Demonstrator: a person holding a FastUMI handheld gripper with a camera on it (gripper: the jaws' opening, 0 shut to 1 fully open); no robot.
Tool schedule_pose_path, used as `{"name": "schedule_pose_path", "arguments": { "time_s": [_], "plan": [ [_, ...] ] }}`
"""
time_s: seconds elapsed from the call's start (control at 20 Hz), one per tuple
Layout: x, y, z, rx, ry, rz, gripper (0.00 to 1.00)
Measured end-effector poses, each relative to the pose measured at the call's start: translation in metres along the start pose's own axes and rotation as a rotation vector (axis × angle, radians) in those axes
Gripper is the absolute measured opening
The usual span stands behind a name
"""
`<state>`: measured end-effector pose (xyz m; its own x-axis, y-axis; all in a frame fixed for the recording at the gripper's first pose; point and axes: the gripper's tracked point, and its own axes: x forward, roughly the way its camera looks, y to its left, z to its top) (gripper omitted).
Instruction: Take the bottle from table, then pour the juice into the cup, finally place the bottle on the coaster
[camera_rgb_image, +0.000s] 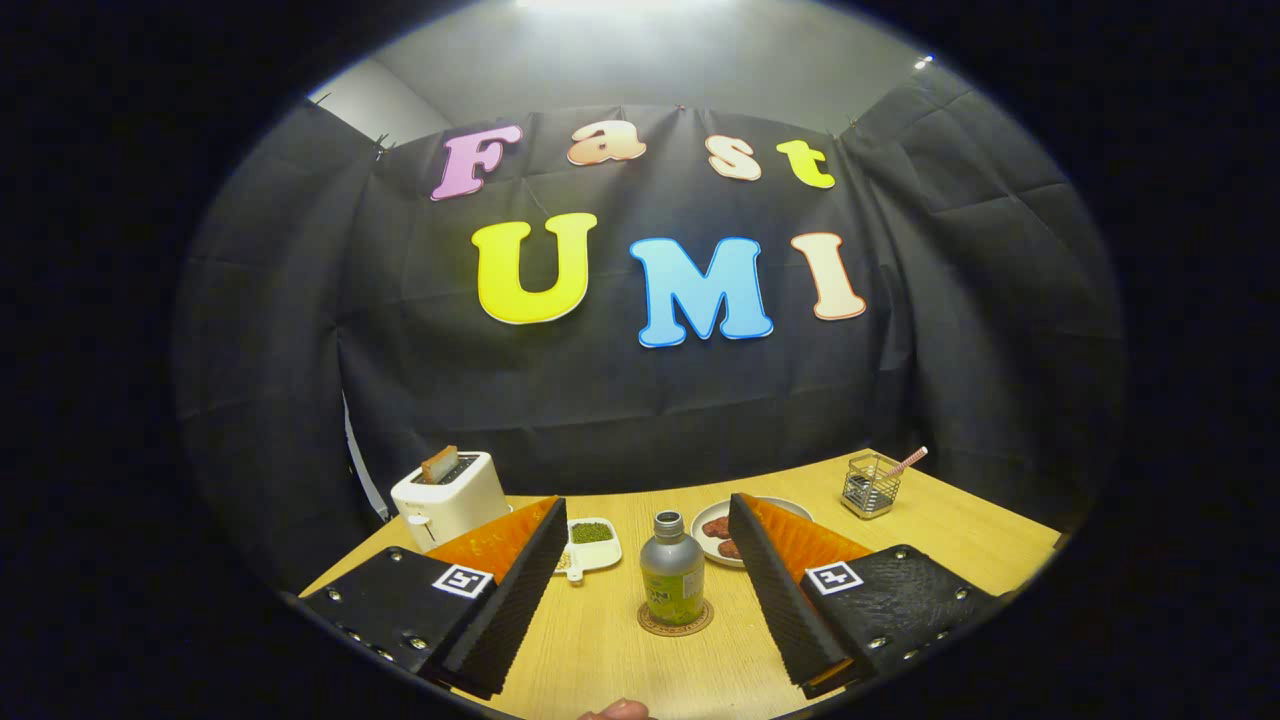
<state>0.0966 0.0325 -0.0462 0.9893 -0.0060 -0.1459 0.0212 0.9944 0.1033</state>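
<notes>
Claw open; bottle standing on coaster.
The black-padded, orange-backed claw (640, 585) is spread wide, touching nothing. Between its fingers, just ahead, the grey-capped plastic bottle with green label (671, 582) stands upright on the round cork coaster (675, 621) on the light wooden counter (960, 530). White toaster (449, 496) far left.

Bottle (671, 581) stands free between the spread claw (648, 560) fingers, dishes behind.
</notes>
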Motion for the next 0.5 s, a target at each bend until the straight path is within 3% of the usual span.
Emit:
{"name": "schedule_pose_path", "arguments": {
  "time_s": [0.5],
  "plan": [
    [-0.049, 0.02, 0.033, -0.025, -0.058, 0.072, 0.98]
  ]
}}
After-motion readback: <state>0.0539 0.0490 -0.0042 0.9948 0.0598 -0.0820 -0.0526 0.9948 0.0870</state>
